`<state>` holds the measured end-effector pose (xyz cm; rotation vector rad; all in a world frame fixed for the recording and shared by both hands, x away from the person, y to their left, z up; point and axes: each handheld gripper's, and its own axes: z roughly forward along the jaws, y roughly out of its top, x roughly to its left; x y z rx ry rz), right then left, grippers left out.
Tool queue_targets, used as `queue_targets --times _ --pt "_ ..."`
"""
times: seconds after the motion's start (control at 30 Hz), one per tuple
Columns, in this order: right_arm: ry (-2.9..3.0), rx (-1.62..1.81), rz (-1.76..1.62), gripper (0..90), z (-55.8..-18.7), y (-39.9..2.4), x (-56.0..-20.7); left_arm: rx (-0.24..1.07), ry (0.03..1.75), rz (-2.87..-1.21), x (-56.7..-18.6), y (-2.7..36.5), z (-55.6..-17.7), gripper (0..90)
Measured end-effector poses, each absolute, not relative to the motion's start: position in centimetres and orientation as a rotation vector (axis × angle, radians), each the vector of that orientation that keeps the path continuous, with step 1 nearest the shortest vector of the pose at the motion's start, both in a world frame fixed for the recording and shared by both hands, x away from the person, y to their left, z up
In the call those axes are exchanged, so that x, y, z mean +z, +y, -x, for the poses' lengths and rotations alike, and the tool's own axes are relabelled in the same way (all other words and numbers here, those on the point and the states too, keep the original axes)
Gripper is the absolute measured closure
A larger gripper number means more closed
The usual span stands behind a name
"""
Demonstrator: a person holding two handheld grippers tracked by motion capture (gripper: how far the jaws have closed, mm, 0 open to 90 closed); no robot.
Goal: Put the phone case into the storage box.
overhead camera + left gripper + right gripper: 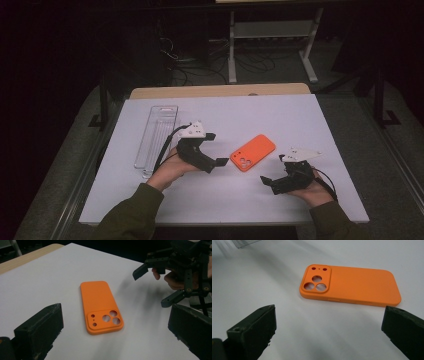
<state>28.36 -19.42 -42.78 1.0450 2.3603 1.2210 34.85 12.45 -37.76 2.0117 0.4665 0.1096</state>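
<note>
An orange phone case [253, 152] lies back side up on the white table top [280, 115], camera cutouts toward the person. My left gripper [216, 149] is open just left of the case, jaws apart and empty. My right gripper [273, 169] is open to the case's near right, also empty. In the left gripper view the case [101, 306] lies flat ahead between my black fingers [40, 327], with the right gripper [155, 286] beyond it. In the right gripper view the case [352, 285] lies ahead of the wide-spread fingers [254, 325]. Neither gripper touches the case.
A long clear plastic tray [156, 135] lies on the table's left side, behind the left hand. A wooden strip [220, 91] runs along the table's far edge. Beyond it are a white desk frame [272, 45] and cables on the dark floor.
</note>
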Motion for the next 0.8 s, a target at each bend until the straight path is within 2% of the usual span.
queue_targets --times 0.8 --pt "2.368 1.217 -1.047 0.0 -28.4 -19.5 -42.8 0.125 0.494 -2.024 -37.6 9.7 -37.1 0.0"
